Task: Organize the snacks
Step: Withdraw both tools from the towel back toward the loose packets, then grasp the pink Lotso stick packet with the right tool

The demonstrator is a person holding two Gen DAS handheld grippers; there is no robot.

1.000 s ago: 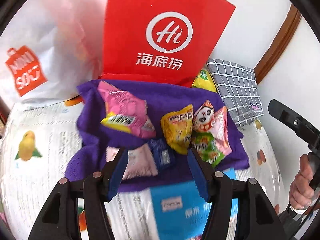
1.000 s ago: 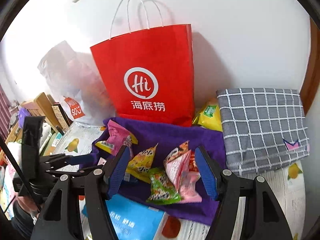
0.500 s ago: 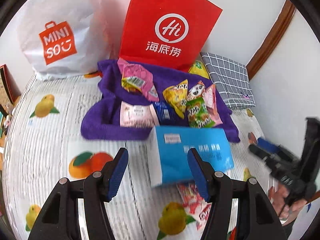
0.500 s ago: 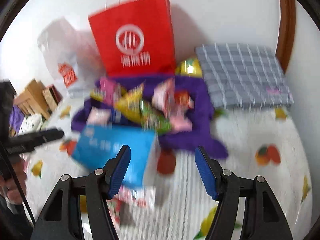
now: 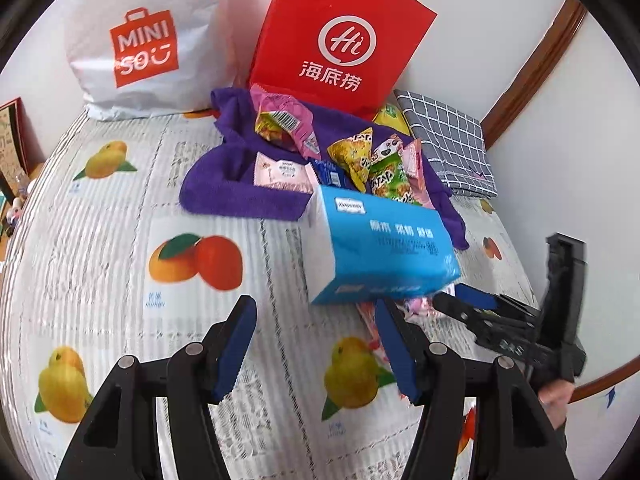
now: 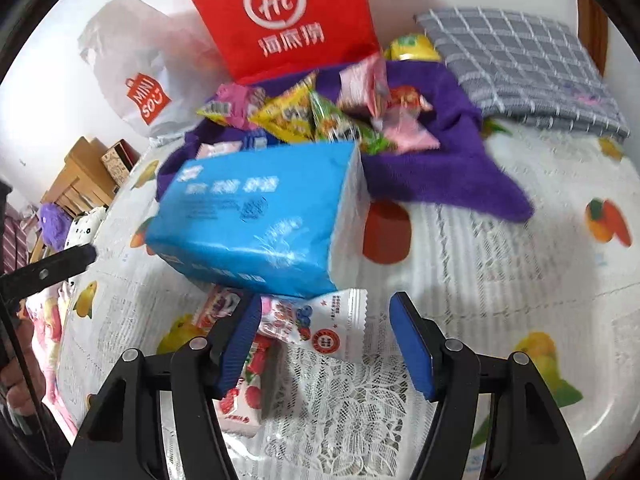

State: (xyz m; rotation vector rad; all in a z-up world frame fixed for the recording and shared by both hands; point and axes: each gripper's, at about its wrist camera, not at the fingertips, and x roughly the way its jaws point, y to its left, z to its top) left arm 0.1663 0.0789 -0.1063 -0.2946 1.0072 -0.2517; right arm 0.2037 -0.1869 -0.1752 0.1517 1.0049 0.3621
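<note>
Right gripper (image 6: 326,340) stood with jaws apart, nothing clamped; a white snack packet (image 6: 320,326) lay between its fingers on the tablecloth (image 6: 500,264). Just ahead sat the blue tissue pack (image 6: 256,216), snack packets (image 6: 320,116) on a purple towel (image 6: 432,168) beyond. Left gripper (image 5: 316,344) likewise apart, empty.

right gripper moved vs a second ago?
Yes. The right gripper has pulled back and down from the red bag, which now sits higher and farther in its view; a white packet lies between its open jaws.
</note>
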